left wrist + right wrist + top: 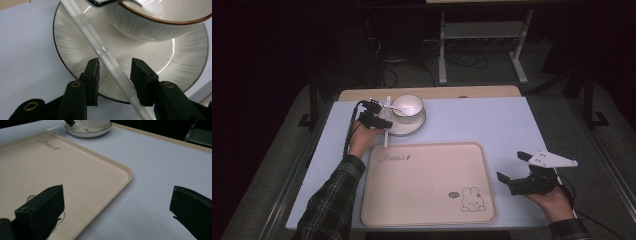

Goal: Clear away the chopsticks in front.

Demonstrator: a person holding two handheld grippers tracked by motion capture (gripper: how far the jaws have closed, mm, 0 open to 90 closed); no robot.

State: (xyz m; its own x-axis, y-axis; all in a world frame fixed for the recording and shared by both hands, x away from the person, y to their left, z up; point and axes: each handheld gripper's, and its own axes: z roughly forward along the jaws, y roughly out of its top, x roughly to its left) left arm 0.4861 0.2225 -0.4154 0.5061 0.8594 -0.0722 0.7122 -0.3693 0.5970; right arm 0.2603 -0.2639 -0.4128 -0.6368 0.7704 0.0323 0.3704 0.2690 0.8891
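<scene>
A white ribbed bowl (408, 104) stands on a matching saucer (412, 126) at the back of the table, with a white spoon (397, 109) resting in it. A pair of white chopsticks (100, 50) lies across the saucer's (72, 50) left rim, under the bowl's (150, 27) edge. My left gripper (115, 72) straddles the chopsticks, with a gap on both sides and the pads not pressing. In the high view the left gripper (382, 122) sits at the saucer's left edge and the chopsticks (385, 140) run toward the tray. My right gripper (512, 165) hangs wide open and holds nothing, right of the tray.
A beige tray (427, 200) with a rabbit drawing lies bare at the front centre on the pale blue mat (492, 120). In the right gripper view the tray's corner (125, 170) lies ahead of the right gripper (117, 202). Dark floor and table legs lie beyond the far edge.
</scene>
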